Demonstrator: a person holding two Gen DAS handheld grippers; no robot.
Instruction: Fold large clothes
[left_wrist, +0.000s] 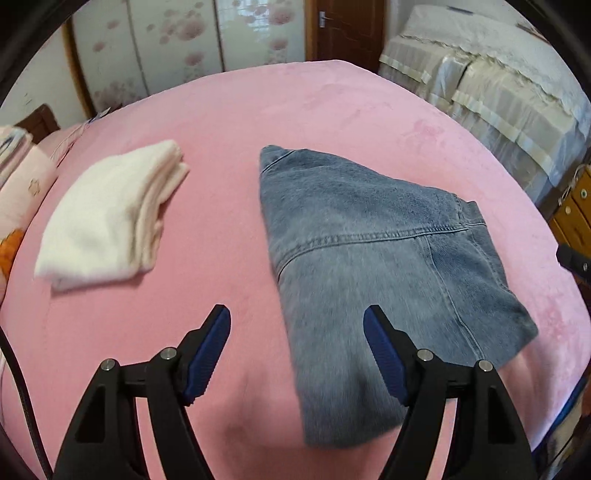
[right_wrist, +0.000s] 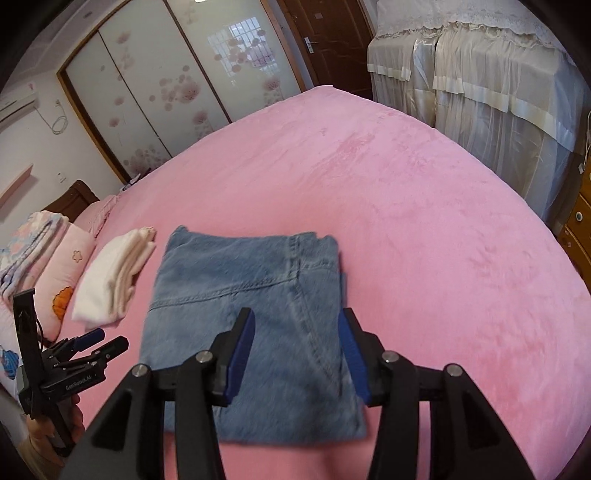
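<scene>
We see a wide bed spread with a plush pink blanket (right_wrist: 424, 206) filling most of both views. On it, near the front edge, lies a pair of faded blue denim jeans (right_wrist: 243, 317) folded into a flat, roughly square packet, seams and stitching facing up. Just beside the jeans on their left, apart from them, rests a folded stack of cream-white cloth (left_wrist: 107, 218). Further left, at the bed's edge, we make out a pale pink pillow with a flower print (right_wrist: 70, 266). Our left gripper (left_wrist: 297, 350) hangs above the blanket and the jeans' near edge, blue pads spread wide, holding nothing. Our right gripper (right_wrist: 297, 354) hangs over the jeans, jaws parted and empty.
</scene>
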